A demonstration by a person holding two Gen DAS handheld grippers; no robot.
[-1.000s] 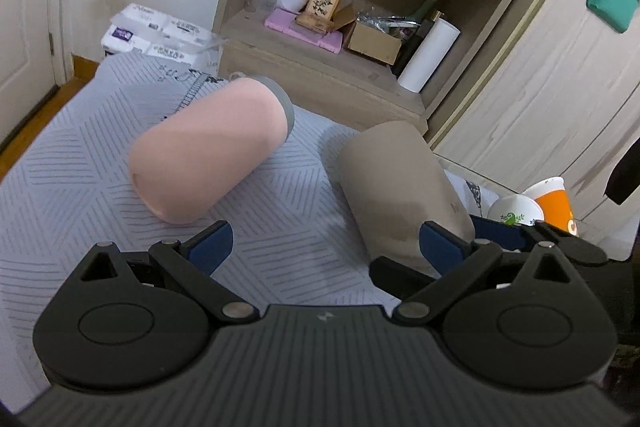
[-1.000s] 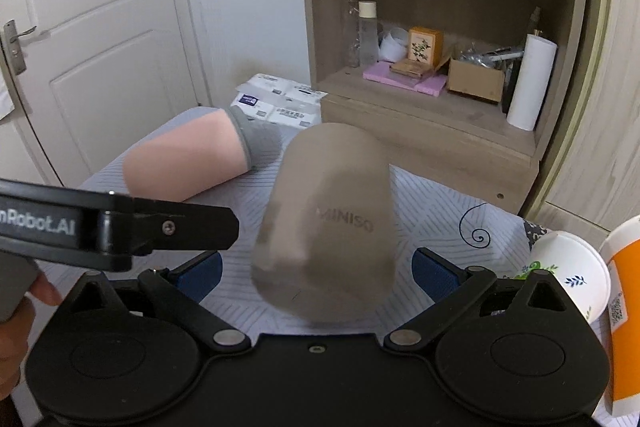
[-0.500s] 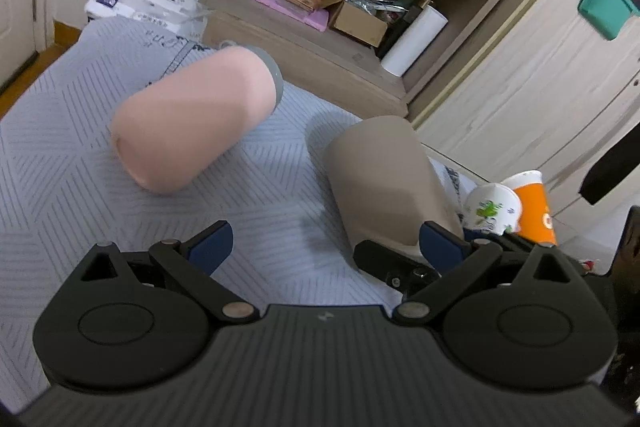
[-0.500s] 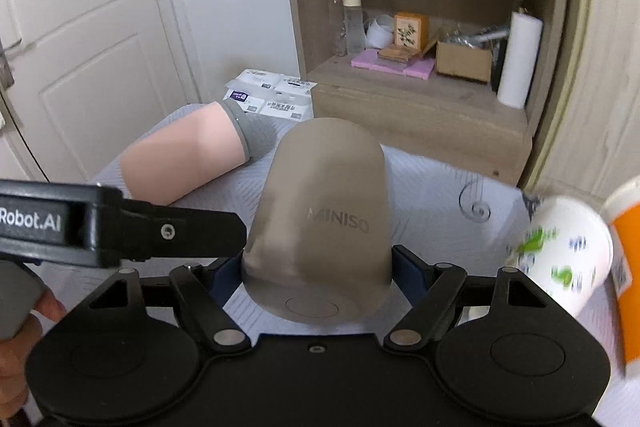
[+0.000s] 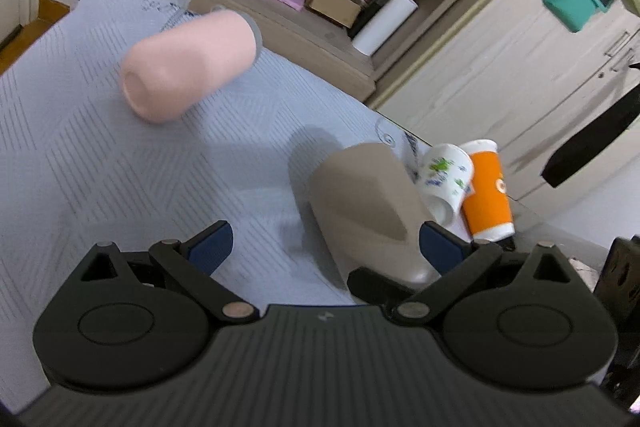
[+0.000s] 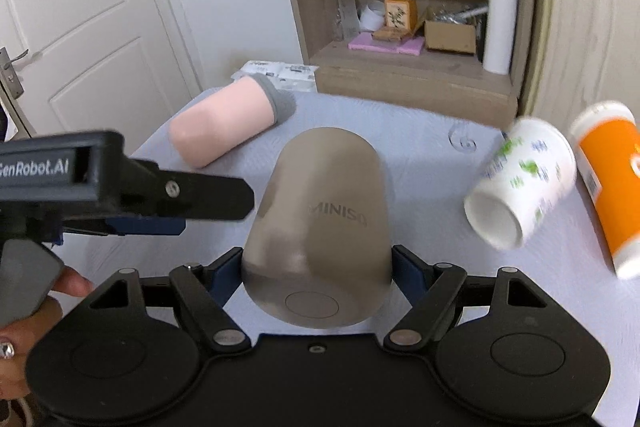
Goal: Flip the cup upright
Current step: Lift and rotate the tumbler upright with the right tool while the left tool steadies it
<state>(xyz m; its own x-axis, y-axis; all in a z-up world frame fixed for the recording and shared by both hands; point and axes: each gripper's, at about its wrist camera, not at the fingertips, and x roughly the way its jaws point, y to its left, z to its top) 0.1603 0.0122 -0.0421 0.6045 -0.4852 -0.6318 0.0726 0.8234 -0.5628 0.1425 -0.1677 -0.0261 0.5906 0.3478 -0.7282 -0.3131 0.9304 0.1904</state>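
A: What is the biggest thing in view?

B: The table [image 6: 432, 131], covered with a grey-blue patterned cloth. Behind it stands a wooden shelf unit [image 6: 404, 7] with a paper towel roll [image 6: 499, 31], a cardboard box [image 6: 450, 35] and a clear bottle [image 6: 345, 9] on it. A white door [image 6: 80, 11] is off to the left in the right wrist view.

A: And the cup for the task?

B: The taupe cup [image 6: 320, 223], marked MINISO, lies on its side near the middle of the cloth, its flat base towards the right wrist camera. The right gripper [image 6: 316, 267] pinches it: both blue pads press the cup's sides close to the base.

A: The other gripper?

B: The left gripper [image 5: 324, 241] is spread wide with nothing between its fingers. In its own view the taupe cup [image 5: 360, 211] sits just in front of its right finger. From the right wrist camera the left gripper [image 6: 160, 195] reaches in from the left, its tip close to the cup's side; I cannot tell if it touches.

A: Anything else on the cloth?

B: A pink cup [image 6: 224, 123] with a grey rim lies on its side, further back and left, apart from the taupe one. To the right, a white paper cup [image 6: 520, 179] with green print lies tilted, mouth towards the camera, beside an orange paper cup [image 6: 612, 179]. Both are blurred.
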